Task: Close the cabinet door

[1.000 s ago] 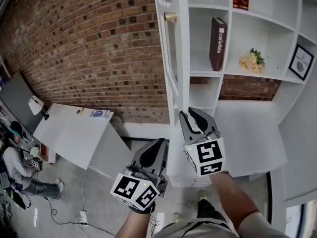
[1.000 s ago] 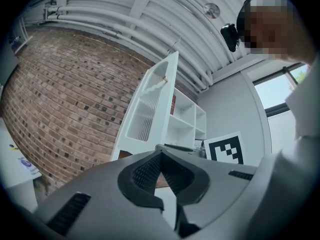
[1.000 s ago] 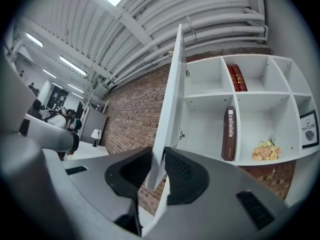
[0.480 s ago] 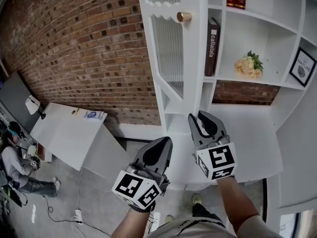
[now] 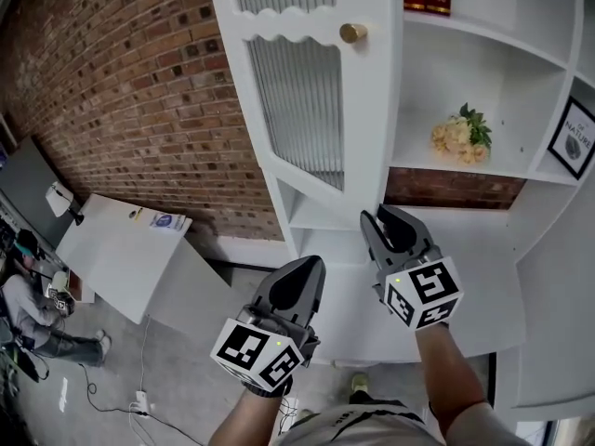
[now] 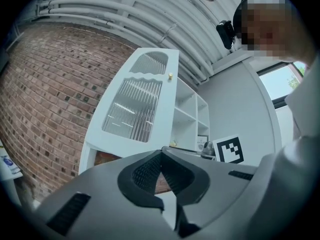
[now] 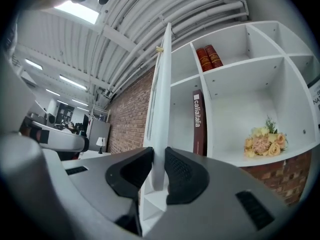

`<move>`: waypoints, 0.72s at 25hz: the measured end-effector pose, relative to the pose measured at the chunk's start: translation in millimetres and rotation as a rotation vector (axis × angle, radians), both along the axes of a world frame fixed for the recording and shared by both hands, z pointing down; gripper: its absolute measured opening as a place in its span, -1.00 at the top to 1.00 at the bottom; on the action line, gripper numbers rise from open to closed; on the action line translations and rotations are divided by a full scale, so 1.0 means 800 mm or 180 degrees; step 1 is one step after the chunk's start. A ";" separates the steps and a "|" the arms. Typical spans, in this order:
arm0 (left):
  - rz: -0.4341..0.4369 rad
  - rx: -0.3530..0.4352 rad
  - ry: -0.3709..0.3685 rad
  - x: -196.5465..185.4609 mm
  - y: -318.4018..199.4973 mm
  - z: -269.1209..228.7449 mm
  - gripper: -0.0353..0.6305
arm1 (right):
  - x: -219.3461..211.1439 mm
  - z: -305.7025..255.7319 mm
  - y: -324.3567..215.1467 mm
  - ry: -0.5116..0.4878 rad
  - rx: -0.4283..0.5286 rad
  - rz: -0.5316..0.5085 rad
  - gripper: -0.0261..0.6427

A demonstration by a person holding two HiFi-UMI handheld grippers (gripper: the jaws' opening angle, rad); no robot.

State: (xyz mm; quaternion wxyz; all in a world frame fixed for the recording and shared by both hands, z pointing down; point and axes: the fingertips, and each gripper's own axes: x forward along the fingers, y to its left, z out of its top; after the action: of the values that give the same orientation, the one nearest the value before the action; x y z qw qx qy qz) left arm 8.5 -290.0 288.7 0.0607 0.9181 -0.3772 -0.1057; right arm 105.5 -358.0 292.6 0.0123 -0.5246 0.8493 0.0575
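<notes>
R tool (image 5: 389, 217) (just-closed) on ribbed-glass door (image 5: 299, 110)

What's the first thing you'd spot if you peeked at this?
The big white cabinet door, with ribbed glass and a gold knob, stands part-open in the middle. The right claw has just been closing and now pinches the door low on its edge. A red brick wall fills the left, and yellow flowers sit on a shelf at right.
</notes>
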 end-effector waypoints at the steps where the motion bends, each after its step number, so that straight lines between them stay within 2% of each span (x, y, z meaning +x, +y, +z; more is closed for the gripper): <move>1: -0.0023 -0.0003 -0.0001 0.006 -0.005 0.000 0.86 | 0.006 -0.001 -0.006 -0.0006 -0.0007 -0.0024 0.68; 5: -0.0087 -0.0003 -0.0020 0.031 -0.021 0.003 0.86 | 0.023 0.000 -0.025 0.0028 -0.0016 -0.0086 0.68; 11: -0.0125 0.0050 -0.0031 0.066 -0.039 -0.002 0.86 | 0.044 0.000 -0.050 0.0253 0.0060 0.0114 0.63; 18: -0.0175 0.0055 -0.0045 0.092 -0.064 -0.002 0.86 | 0.068 0.000 -0.082 0.0185 -0.0008 0.0053 0.55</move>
State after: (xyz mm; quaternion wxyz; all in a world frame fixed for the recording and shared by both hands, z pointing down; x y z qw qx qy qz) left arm 81.7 -341.3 287.0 0.0472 0.9086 -0.4018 -0.1040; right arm 160.1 -423.4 292.5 -0.0135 -0.5298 0.8450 0.0718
